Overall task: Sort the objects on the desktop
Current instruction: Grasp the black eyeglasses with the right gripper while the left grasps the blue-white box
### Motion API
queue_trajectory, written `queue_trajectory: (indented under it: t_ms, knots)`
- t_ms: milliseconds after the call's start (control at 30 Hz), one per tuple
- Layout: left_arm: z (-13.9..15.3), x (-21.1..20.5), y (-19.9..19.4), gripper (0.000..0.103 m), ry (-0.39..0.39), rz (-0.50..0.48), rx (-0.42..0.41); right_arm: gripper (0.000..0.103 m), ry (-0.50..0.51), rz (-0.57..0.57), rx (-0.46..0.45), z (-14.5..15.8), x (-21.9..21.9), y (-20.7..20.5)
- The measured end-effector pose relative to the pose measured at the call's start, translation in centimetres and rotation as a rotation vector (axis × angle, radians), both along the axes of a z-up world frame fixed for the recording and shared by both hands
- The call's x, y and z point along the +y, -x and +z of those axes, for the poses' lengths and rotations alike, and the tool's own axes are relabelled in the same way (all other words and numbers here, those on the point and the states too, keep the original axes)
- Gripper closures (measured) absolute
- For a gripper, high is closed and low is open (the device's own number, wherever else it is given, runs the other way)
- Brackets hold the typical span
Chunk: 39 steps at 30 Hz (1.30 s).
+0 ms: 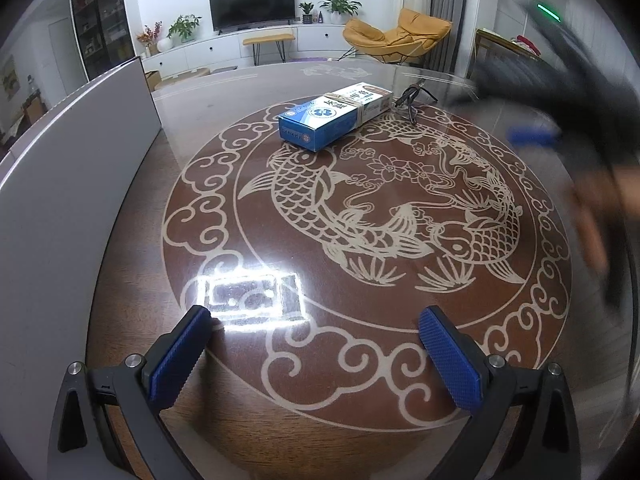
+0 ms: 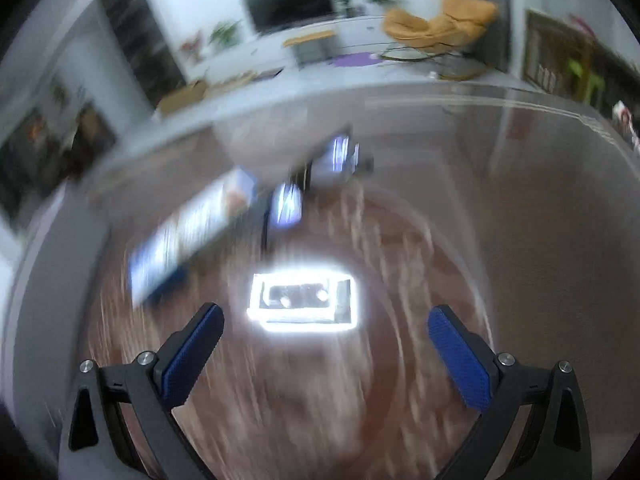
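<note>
Left wrist view: left gripper, blue-padded fingers apart, empty, above round brown glass-topped table with fish pattern. Beyond, blue-and-white cardboard box lying flat past table centre; small dark object just beside it, kind unclear. Right wrist view, blurred: right gripper, fingers apart, empty.

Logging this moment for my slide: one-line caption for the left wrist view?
Open left hand-held gripper above patterned table; blue box and glasses lie beyond.
</note>
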<state>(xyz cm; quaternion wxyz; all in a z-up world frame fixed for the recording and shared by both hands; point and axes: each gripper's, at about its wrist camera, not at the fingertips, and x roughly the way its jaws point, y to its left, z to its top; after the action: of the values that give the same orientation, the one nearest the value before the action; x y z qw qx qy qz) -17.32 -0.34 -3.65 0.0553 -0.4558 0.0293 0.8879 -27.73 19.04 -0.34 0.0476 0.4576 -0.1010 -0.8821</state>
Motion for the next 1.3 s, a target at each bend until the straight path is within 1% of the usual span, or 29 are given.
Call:
queue_trajectory:
  t_ms: [33,67,167,200,233,267,300,333,400,433,533,600,667,700,833,900,933,967,1033,1067,1100,1133,1167,1200,1233,1267,1300]
  knots:
    - [0.0,0.0,0.0,0.000,0.000,0.000,0.000,0.011,0.016,-0.024,0.003,0.4,-0.1,1.7]
    - [0.0,0.0,0.0,0.000,0.000,0.000,0.000,0.018,0.030,-0.047,0.004,0.6,-0.2,3.4]
    - [0.0,0.0,0.0,0.000,0.000,0.000,0.000,0.020,0.064,-0.092,-0.023,0.2,-1.0,7.2]
    - [0.0,0.0,0.0,0.000,0.000,0.000,0.000,0.025,0.072,-0.100,-0.036,-0.2,-1.4,8.2]
    - [0.0,0.0,0.0,0.000,0.000,0.000,0.000,0.032,0.078,-0.104,-0.045,-0.6,-1.5,8.8]
    - [0.0,0.0,0.0,0.000,0.000,0.000,0.000,0.051,0.082,-0.101,-0.057,-1.1,-1.6,9.3]
    - [0.0,0.0,0.0,0.000,0.000,0.000,0.000,0.064,0.082,-0.095,-0.074,-1.5,-1.6,9.6]
    - [0.0,0.0,0.0,0.000,0.000,0.000,0.000,0.071,0.049,-0.092,-0.048,-1.2,-1.5,9.3]
    - [0.0,0.0,-0.1,0.000,0.000,0.000,0.000,0.084,0.068,-0.056,-0.045,-0.9,-0.8,8.5]
    - [0.0,0.0,-0.1,0.000,-0.004,0.002,-0.002,0.087,0.069,-0.035,-0.045,-0.7,-0.5,7.7]
    - [0.0,0.0,0.2,0.000,-0.004,-0.007,-0.007,0.089,0.056,0.052,-0.051,-0.7,0.4,4.2]
    - [0.1,0.2,1.2,0.000,0.002,-0.043,-0.033,0.088,0.049,0.118,-0.050,-0.9,1.0,0.7]
    - [0.2,0.5,3.5,0.000,0.007,-0.072,-0.055,0.088,0.043,0.164,-0.037,-0.9,1.9,-3.1]
    - [0.3,0.7,4.7,0.000,0.007,-0.078,-0.053,0.088,0.047,0.179,-0.031,-0.9,2.4,-5.0]
    - [1.9,1.7,10.2,0.000,-0.004,-0.087,-0.004,0.088,0.081,0.182,-0.009,-0.8,4.4,-10.5]
    - [2.0,2.3,12.8,0.000,-0.015,-0.085,-0.020,0.088,0.084,0.180,-0.003,-0.9,4.9,-12.0]
    - [1.9,2.8,14.5,0.000,-0.008,-0.086,-0.027,0.088,0.075,0.182,-0.001,-0.7,4.9,-12.8]
    - [1.7,3.1,15.4,0.000,0.010,-0.084,-0.029,0.088,0.066,0.192,0.001,-0.6,4.9,-13.5]
    - [1.0,4.1,17.3,0.000,0.090,-0.081,-0.038,0.088,0.043,0.213,0.008,-0.3,4.7,-14.8]
    - [0.6,4.6,18.0,0.000,0.116,-0.092,-0.039,0.088,0.031,0.223,0.012,-0.3,4.9,-15.0]
    - [0.7,4.6,18.1,0.000,0.098,-0.109,-0.031,0.088,0.013,0.237,0.017,-0.1,4.7,-15.6]
    - [0.5,4.8,18.4,0.000,0.083,-0.139,-0.051,0.088,-0.002,0.249,0.023,0.1,4.6,-16.2]
    - [0.4,5.0,18.4,0.003,0.031,-0.189,-0.068,0.088,-0.012,0.258,0.025,-0.1,4.5,-16.9]
    - [0.4,5.1,18.2,0.008,0.017,-0.215,-0.063,0.088,-0.023,0.267,0.022,-0.1,4.4,-17.2]
    - [0.7,5.3,17.4,0.032,0.013,-0.242,-0.031,0.088,-0.033,0.275,0.018,-0.1,4.3,-17.4]
    - [0.9,5.4,16.9,0.061,0.014,-0.245,-0.018,0.088,-0.041,0.280,0.017,-0.1,4.3,-17.7]
    - [1.1,5.3,16.5,0.061,0.010,-0.244,-0.018,0.088,-0.049,0.284,0.016,-0.1,4.3,-17.6]
